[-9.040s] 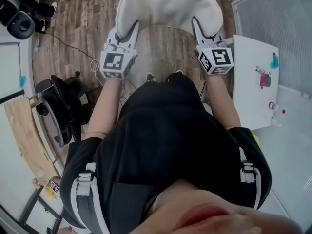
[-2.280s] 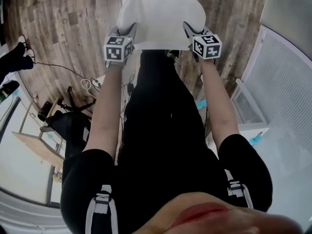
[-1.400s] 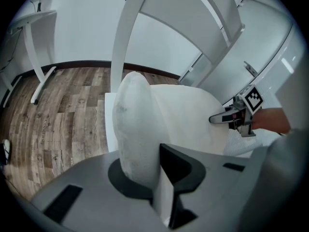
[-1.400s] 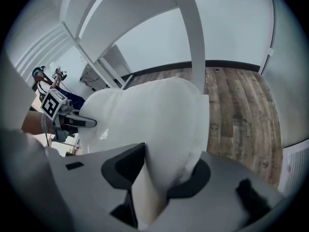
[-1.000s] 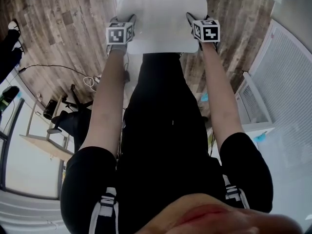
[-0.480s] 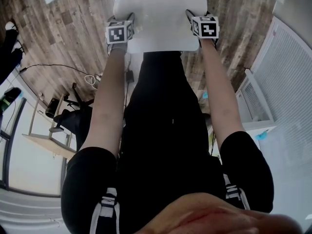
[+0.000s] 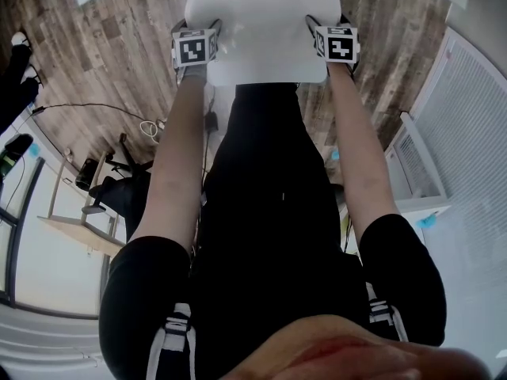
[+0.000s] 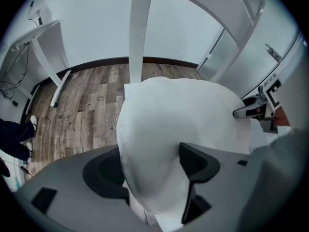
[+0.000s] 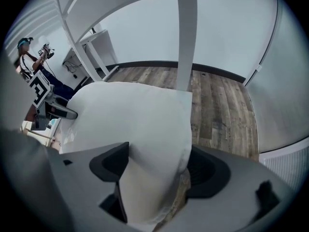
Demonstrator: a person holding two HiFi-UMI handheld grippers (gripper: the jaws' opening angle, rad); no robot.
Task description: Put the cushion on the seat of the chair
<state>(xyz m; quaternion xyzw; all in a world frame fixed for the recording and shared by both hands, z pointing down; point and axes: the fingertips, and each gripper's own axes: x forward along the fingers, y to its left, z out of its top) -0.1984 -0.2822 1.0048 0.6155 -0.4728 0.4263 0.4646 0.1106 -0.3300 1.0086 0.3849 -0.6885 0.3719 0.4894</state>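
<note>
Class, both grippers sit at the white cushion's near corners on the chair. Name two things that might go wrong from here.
1. The jaws of the left gripper and right gripper are opening with cushion folds between them; pulling away may drag it off the seat.
2. It humps up by the back post, so it may settle crooked.
</note>
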